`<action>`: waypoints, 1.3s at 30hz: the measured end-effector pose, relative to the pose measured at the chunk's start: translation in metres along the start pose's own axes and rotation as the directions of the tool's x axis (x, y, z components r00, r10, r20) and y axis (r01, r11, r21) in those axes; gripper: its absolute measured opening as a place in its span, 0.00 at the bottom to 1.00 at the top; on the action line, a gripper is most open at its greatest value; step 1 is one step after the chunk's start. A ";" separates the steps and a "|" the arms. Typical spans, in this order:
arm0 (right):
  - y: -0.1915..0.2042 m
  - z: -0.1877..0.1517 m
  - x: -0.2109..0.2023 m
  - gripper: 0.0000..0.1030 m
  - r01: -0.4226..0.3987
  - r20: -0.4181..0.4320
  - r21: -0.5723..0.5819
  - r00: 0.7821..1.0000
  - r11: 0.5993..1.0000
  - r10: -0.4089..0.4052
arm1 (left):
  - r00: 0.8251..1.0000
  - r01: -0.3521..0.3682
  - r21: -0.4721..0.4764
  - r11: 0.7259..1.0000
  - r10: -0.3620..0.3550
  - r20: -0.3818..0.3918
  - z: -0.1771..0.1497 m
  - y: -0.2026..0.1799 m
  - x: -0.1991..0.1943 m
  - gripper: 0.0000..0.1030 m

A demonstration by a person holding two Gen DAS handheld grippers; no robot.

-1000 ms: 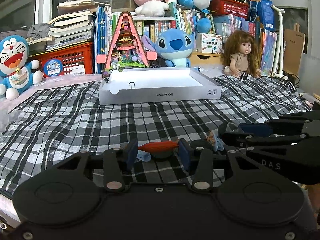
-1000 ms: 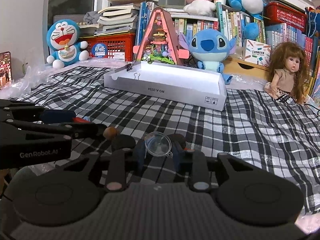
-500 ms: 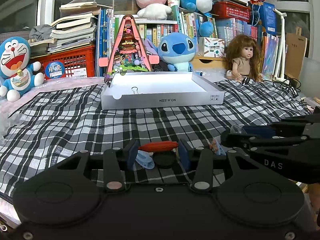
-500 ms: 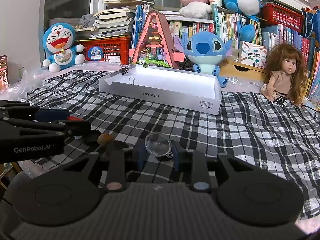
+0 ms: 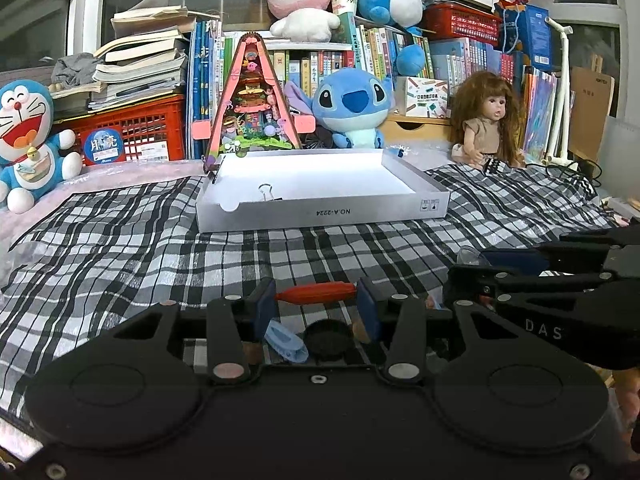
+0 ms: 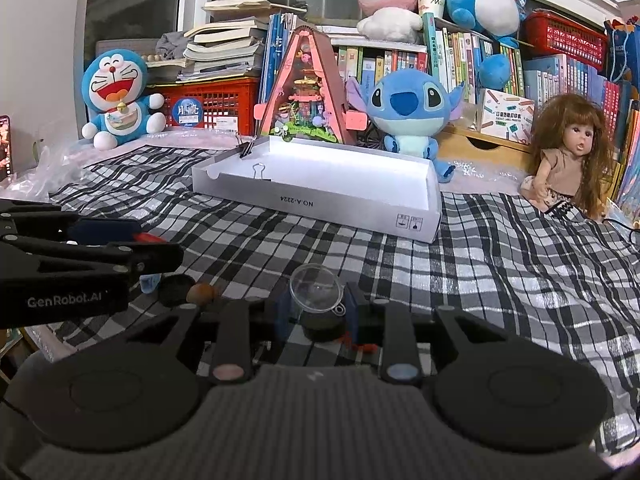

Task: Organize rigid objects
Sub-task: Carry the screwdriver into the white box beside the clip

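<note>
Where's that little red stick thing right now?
The red stick is held crosswise in the left gripper, above the checked blanket, with the white box straight ahead and the right gripper close on its right.

Bright indoor light, sharp focus, fisheye-bent edges, dark corners.

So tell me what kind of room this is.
Most likely a child's bedroom or playroom: a Stitch plush and a long-haired doll sit before shelves crammed with books, at the edge of a checkered blanket.
</note>
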State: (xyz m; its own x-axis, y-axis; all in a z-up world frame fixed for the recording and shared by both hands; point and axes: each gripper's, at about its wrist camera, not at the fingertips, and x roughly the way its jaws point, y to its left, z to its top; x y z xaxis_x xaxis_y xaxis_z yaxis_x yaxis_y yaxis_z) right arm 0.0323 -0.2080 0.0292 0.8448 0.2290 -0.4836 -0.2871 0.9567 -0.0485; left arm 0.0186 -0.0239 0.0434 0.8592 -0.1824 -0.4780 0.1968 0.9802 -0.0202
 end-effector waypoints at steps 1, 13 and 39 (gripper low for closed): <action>0.001 0.001 0.001 0.33 0.000 0.002 -0.001 1.000 1.000 0.000 | 1.000 0.001 0.000 1.000 -0.001 -0.002 0.003 0.001 0.002 0.41; -0.012 0.034 0.022 0.33 0.010 0.011 0.024 1.000 1.000 -0.010 | 1.000 0.012 -0.028 1.000 -0.012 -0.014 0.053 0.018 0.033 0.40; -0.075 0.133 0.167 0.33 0.044 -0.244 0.173 0.970 0.984 -0.001 | 0.950 -0.060 -0.174 0.983 0.003 -0.311 0.142 0.072 0.225 0.40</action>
State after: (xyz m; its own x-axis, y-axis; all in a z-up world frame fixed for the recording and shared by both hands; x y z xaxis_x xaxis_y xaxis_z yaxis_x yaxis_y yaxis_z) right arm 0.2549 -0.2180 0.0679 0.7090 0.1776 -0.6825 -0.1672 0.9825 0.0819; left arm 0.2930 -0.0053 0.0592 0.6700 -0.1469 -0.7277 0.0602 0.9878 -0.1439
